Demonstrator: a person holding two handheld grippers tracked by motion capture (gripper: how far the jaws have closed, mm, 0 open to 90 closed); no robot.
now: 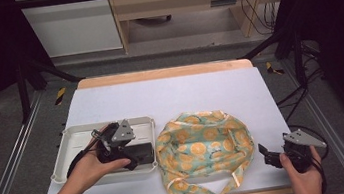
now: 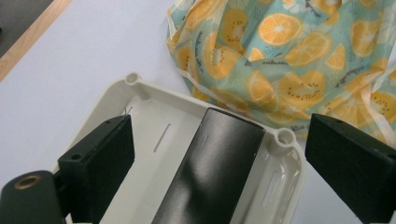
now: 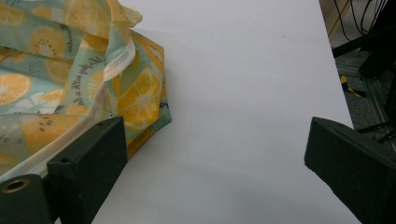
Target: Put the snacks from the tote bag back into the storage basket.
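Black box (image 2: 210,172) lies in the tray (image 2: 140,88), between my left gripper's (image 1: 139,154) wide-open jaws; I'd close squarely. Right gripper (image 1: 267,154) open, bag (image 1: 201,146) at nine o'clock.

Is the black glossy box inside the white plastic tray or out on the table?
Inside: the black glossy box lies in the white plastic tray, between the open left gripper jaws.

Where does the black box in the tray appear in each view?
High view: the black box lies at the tray's right end, under the left gripper.
Left gripper view: bottom centre, between the open jaws, running up to the tray's far rim.
Right gripper view: not in it.
Shared landmark: the fruit-print bag, right of the tray in the high view, top right in the left gripper view, top left in the right gripper view.
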